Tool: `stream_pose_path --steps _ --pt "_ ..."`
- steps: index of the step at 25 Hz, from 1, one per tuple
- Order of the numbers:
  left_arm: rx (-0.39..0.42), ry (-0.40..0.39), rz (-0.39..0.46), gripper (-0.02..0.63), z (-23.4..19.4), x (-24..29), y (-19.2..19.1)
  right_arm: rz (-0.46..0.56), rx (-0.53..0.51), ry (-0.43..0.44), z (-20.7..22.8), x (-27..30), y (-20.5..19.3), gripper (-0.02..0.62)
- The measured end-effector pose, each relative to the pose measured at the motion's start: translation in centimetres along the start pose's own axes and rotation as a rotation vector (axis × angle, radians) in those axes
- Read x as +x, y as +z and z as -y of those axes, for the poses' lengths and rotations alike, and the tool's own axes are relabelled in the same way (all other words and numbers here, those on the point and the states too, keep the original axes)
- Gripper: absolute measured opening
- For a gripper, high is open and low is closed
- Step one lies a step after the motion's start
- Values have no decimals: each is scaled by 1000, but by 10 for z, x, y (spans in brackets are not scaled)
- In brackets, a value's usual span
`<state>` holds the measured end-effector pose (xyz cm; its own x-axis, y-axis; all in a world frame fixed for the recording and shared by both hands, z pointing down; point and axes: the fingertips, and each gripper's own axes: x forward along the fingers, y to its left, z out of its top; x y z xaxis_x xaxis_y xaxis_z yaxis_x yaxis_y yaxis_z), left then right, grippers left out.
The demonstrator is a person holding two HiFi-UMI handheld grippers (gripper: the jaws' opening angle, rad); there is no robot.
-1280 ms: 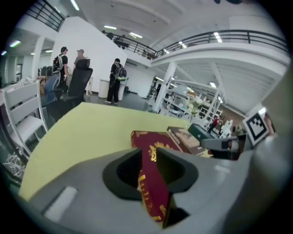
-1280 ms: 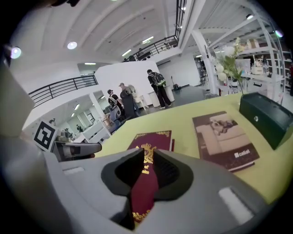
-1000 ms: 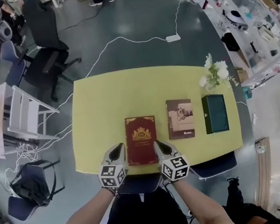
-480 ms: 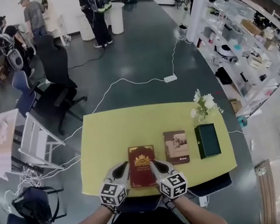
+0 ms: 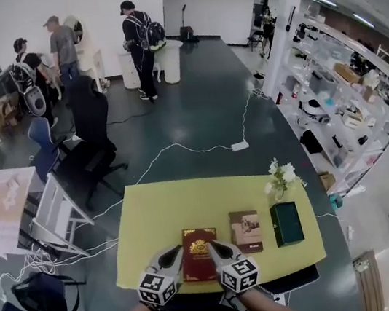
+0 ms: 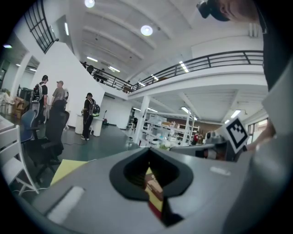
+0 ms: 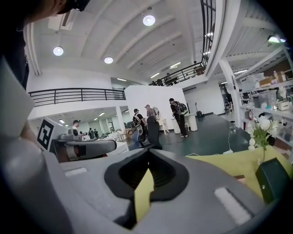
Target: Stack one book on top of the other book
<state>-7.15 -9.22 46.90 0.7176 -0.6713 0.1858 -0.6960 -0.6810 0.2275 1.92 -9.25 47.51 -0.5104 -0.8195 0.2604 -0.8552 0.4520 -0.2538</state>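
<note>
A red book (image 5: 200, 252) with a gold crest lies flat near the front edge of the yellow table (image 5: 159, 208). A brown book (image 5: 245, 231) lies just to its right, and a dark green book (image 5: 286, 223) beyond that. My left gripper (image 5: 172, 253) is at the red book's near left corner and my right gripper (image 5: 215, 247) is at its near right corner. Both are shut and hold nothing. In the left gripper view the shut jaws (image 6: 149, 151) point almost level over the table. The right gripper view shows the same (image 7: 149, 153), with the green book (image 7: 272, 180) at the right.
A vase of white flowers (image 5: 281, 177) stands behind the green book. A black office chair (image 5: 92, 142) and a white rack (image 5: 56, 211) stand left of the table, with cables on the floor. Three people (image 5: 58, 45) stand far back. Shelving (image 5: 346, 89) lines the right side.
Both grippers have risen from table level beside the red book. The head view has pulled back and tilted up, so the table looks smaller and more of the room shows. The books have not moved.
</note>
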Motion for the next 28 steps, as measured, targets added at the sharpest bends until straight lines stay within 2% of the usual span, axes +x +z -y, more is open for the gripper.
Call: stream_pose_path --steps 9,16,23,28 --pt "-2 9 5 8 -14 -16 2 -3 11 -4 -21 6 0 3" --pt "-13 -14 -9 8 -28 -25 -8 -2 13 -61 -25 17 -7 3" --pt "-54 -136 -31 8 -22 -19 -23 -1 44 -189 -19 2 -17 3" --pt "-53 -239 -38 8 -5 -9 -31 16 72 -302 -9 -23 -27 3"
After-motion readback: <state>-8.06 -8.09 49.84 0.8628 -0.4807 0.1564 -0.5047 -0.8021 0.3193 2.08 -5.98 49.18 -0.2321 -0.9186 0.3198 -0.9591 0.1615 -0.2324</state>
